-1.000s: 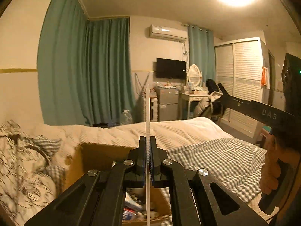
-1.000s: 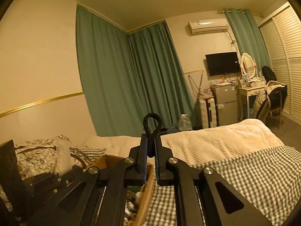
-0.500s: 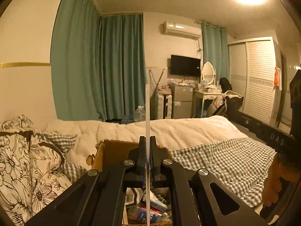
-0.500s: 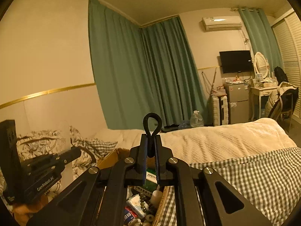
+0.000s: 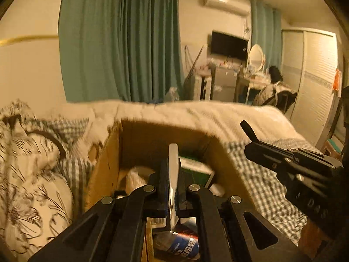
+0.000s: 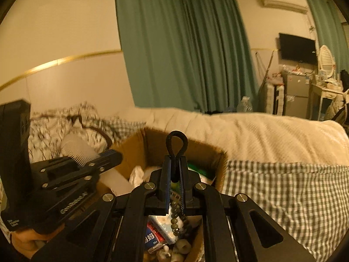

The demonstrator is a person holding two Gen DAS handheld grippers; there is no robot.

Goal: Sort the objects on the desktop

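An open cardboard box (image 5: 152, 128) (image 6: 150, 137) stands on the bed, filled with small items. My left gripper (image 5: 173, 170) is shut on a thin translucent white comb (image 5: 173, 159), seen edge-on over the box. In the right wrist view that comb (image 6: 76, 149) shows its teeth, held by the left gripper (image 6: 109, 156) at the box's left rim. My right gripper (image 6: 175, 166) is shut on a black loop (image 6: 176, 143) that sticks up past its fingertips, above the box. From the left wrist view the right gripper (image 5: 250, 145) hangs over the box's right edge with the loop (image 5: 246, 127).
Inside the box lie a blue-labelled pack (image 5: 185, 247), a green box (image 5: 196, 171), crumpled white paper (image 5: 136, 178) and a bead string (image 6: 176, 217). A checked blanket (image 6: 283, 196) lies right, floral pillows (image 5: 32, 174) left, a cream blanket (image 6: 250, 133) behind.
Both grippers have come down and closer to the box, each still holding its item. The box's inside and contents now fill the lower view.
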